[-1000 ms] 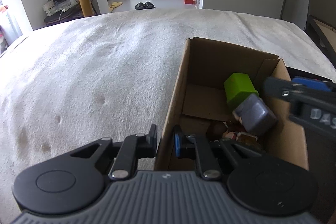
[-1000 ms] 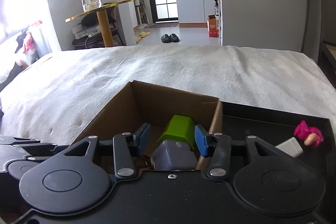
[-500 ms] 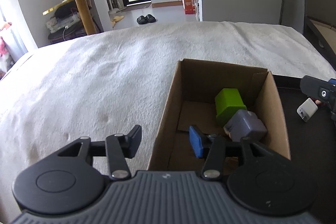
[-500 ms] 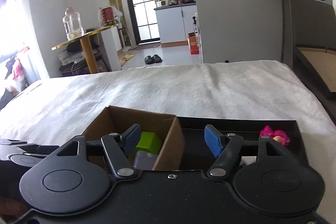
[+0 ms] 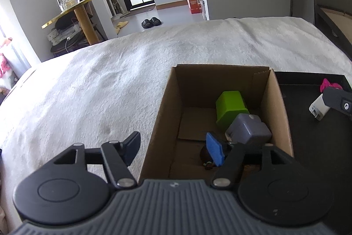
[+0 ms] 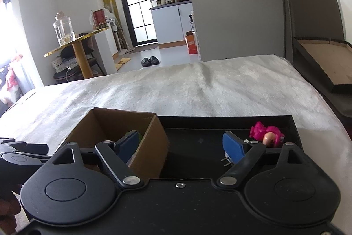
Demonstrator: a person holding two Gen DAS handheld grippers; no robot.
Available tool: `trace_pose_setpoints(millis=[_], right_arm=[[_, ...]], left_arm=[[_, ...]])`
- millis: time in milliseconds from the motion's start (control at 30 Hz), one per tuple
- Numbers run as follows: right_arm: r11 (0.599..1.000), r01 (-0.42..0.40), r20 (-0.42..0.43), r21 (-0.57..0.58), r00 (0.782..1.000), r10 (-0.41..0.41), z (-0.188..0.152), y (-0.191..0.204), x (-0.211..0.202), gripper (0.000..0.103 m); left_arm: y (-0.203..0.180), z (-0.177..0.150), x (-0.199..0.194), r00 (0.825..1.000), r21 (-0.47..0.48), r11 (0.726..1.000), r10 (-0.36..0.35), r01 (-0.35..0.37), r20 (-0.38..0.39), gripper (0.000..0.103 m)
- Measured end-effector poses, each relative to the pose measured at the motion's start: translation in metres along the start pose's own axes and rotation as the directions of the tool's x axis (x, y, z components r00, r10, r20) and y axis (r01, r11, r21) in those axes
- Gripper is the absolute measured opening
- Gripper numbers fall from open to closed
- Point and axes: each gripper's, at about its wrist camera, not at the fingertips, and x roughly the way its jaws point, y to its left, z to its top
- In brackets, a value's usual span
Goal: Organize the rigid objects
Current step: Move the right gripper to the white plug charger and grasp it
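An open cardboard box (image 5: 220, 76) sits on the white bed cover. Inside lie a green block (image 5: 230, 109), a grey block (image 5: 248, 130) and a small brown figure (image 5: 208, 155). My left gripper (image 5: 173, 148) hovers over the box's left wall with its jaws opening; the wall stands between them untouched. My right gripper (image 6: 180, 146) straddles the box's (image 6: 123, 124) right wall, its jaws opening and gripping nothing. A pink toy (image 6: 266, 133) and a white charger (image 5: 318, 108) lie in the black tray (image 6: 220, 122) beside the box.
The white bed cover (image 5: 110, 85) stretches left of and beyond the box. A gold-topped side table (image 6: 74, 41) with a glass jar stands past the bed at the left. A dark headboard frame (image 6: 319, 54) rises at the right.
Both grippers opened and drew back from the box. The left let go of the box's wall. The grey block that was between the right jaws now lies in the box.
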Motion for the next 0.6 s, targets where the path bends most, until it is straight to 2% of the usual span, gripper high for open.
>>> trace_pose_setpoints(millis=[600], right_arm=[[0.999,0.033,-0.082,0.034,0.996,-0.03,-0.024,-0.025,0.013,0.089]], left_arm=[[-0.019,0.003,0.003,1.0,0.035,0.999,-0.01,0.01,-0.013,0.068]])
